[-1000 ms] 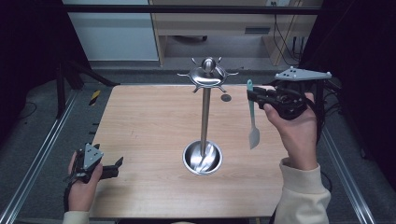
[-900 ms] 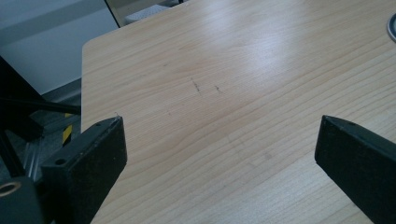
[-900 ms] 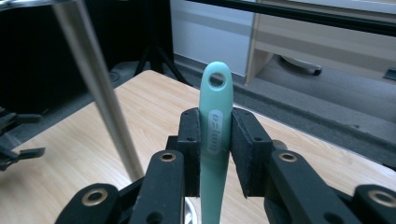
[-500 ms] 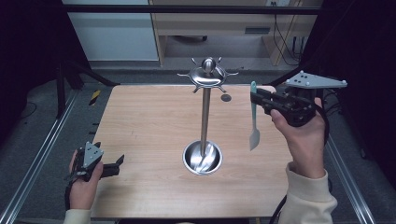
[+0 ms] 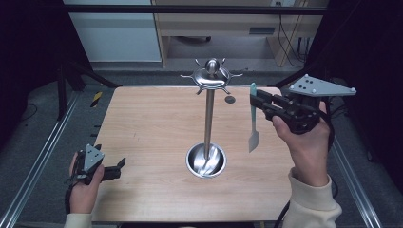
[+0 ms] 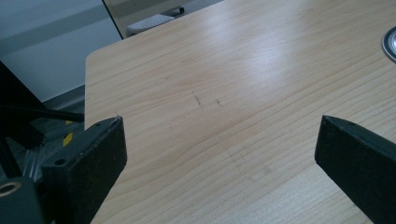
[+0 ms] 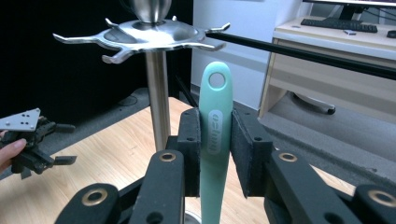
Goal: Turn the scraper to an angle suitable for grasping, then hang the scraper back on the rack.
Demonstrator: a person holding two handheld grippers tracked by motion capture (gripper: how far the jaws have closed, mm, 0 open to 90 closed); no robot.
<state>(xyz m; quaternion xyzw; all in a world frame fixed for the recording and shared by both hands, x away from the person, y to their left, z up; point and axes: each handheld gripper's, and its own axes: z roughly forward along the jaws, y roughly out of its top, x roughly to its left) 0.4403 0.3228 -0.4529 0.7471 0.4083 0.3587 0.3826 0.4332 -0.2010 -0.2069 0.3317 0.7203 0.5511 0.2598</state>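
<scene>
A steel utensil stand rises from a round base at the table's middle, with hooked arms around its top. My right gripper is shut on the teal handle of a spatula, which hangs upright with its metal blade down, to the right of the stand. In the right gripper view the spatula handle sits between the pads, its hanging hole just below the hooks. My left gripper rests open at the table's near left edge, its black jaws wide apart over bare wood.
The wooden table has a small dark round mark at the back right. Metal rails run along both sides. A desk and cables stand beyond the far edge.
My right gripper has lifted and shifted slightly right and toward me with the spatula. The left gripper has stayed put.
</scene>
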